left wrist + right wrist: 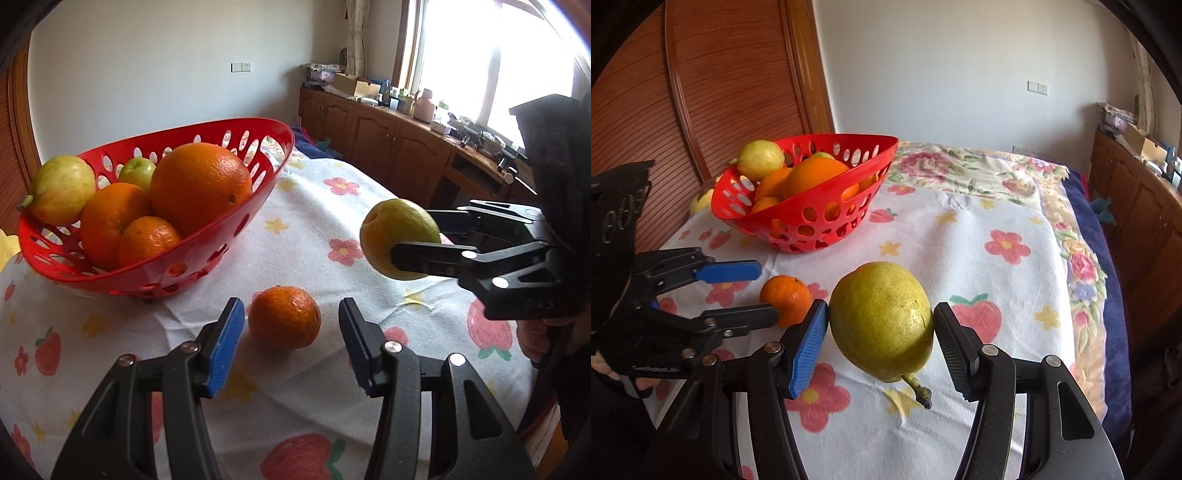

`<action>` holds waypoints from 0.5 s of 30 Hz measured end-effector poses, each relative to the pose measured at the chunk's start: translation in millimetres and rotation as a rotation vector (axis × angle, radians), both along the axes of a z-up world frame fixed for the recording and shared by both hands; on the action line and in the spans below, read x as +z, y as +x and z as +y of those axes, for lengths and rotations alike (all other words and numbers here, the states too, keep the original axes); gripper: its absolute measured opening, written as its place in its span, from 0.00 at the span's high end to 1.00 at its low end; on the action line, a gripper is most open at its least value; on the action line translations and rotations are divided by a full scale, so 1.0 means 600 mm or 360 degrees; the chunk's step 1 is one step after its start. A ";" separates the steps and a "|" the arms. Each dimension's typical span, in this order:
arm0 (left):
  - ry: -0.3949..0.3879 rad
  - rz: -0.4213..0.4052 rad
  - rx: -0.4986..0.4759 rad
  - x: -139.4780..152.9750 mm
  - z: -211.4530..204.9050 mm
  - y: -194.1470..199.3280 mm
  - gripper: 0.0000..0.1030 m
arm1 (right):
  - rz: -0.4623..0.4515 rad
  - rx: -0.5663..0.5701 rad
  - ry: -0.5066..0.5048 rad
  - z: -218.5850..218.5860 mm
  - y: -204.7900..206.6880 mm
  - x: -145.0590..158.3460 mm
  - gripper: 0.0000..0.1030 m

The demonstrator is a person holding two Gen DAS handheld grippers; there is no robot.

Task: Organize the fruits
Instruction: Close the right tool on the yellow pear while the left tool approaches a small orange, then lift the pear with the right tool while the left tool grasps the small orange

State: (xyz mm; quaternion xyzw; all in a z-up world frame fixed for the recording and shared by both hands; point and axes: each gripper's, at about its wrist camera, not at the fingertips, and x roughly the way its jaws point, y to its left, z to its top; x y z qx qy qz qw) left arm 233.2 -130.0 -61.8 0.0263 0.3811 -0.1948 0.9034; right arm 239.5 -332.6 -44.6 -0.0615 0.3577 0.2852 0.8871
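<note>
Two grippers are yours: your right gripper (881, 343) clamps a yellow-green speckled pear (882, 319) above the flower-printed white cloth (997, 280), while your left gripper (291, 339) stands spread around a small orange mandarin (283, 316) lying near the cloth's front edge. Farther back, the red perforated plastic basket (221, 225) holds oranges and pears.
</note>
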 end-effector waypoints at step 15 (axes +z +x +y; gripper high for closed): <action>0.0075 0.0074 0.0020 -0.020 -0.008 0.021 0.51 | 0.0027 0.0022 0.0016 -0.006 -0.010 -0.011 0.41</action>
